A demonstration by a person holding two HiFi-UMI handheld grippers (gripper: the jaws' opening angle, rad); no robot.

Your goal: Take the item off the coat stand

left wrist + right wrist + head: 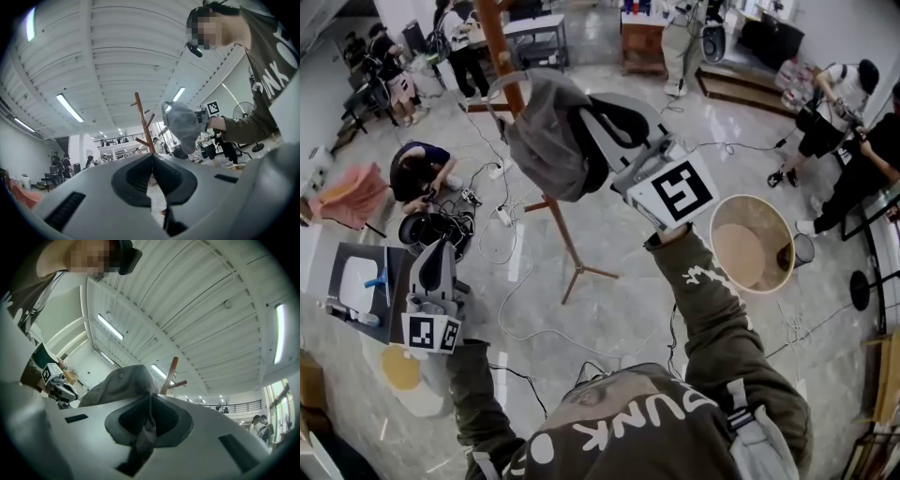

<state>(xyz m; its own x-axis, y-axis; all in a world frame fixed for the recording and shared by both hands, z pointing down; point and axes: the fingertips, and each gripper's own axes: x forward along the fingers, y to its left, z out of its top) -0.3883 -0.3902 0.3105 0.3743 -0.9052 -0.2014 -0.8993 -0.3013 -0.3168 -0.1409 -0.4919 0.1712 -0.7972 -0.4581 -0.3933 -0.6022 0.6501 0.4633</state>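
Observation:
A brown wooden coat stand [508, 75] rises from three legs on the marble floor. A grey cap [548, 136] hangs just right of its pole, and my right gripper [605, 131] is shut on it. In the right gripper view a strip of the cap's fabric [143, 437] is pinched between the closed jaws, with the cap's crown [124, 383] above them and the stand [169, 376] behind. In the left gripper view the cap [183, 124] sits a little right of the stand [142, 119]. My left gripper [436, 248] is held low at the left, shut and empty.
A round beige tub [753, 246] stands on the floor at the right. Cables [502, 220] trail around the stand's legs. A person crouches [417, 169] at the left, others stand at the back and right. A dark small table [356, 281] sits near my left gripper.

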